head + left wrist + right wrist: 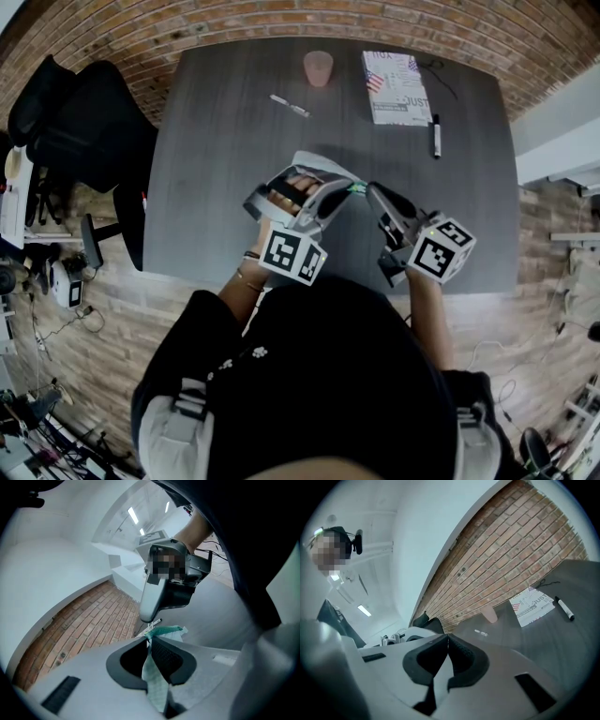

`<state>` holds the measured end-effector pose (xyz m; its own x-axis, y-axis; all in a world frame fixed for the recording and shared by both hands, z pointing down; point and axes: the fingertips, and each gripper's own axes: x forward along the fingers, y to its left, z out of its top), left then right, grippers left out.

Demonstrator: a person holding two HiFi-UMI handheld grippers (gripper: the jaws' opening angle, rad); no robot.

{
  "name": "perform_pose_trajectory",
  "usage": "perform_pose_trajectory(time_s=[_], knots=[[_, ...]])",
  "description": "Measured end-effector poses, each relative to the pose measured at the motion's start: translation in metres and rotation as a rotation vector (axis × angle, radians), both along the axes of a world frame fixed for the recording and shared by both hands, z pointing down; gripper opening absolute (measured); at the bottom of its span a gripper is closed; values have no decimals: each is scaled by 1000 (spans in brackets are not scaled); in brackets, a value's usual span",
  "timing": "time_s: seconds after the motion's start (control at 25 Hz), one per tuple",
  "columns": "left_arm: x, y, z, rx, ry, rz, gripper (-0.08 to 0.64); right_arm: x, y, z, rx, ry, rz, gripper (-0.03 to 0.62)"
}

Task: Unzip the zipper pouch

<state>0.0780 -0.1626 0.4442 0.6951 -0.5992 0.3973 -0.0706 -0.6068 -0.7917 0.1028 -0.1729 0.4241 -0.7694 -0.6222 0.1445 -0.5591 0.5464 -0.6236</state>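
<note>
A pale green zipper pouch hangs above the dark table, pinched in my left gripper, which is shut on its fabric. The pouch's green zipper tape sticks out just past the jaws. In the head view only a green bit of the pouch shows, between the two grippers. My right gripper faces the left one, with its tips at the zipper end. In its own view the right gripper has its pads pressed together and nothing shows between them.
On the table at the back stand a pink cup and a printed booklet, with a black marker beside it and a white pen further left. A black office chair stands to the table's left.
</note>
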Motion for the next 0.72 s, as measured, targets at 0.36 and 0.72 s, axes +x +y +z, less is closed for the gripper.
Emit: perform_pose_trajectory(time_s=[0.36, 0.72], knots=[[-3, -2, -4, -29, 42, -18, 28, 5, -3, -1, 35, 77, 19, 0], [-4, -2, -4, -63, 78, -30, 28, 15, -5, -1, 42, 100, 42, 0]])
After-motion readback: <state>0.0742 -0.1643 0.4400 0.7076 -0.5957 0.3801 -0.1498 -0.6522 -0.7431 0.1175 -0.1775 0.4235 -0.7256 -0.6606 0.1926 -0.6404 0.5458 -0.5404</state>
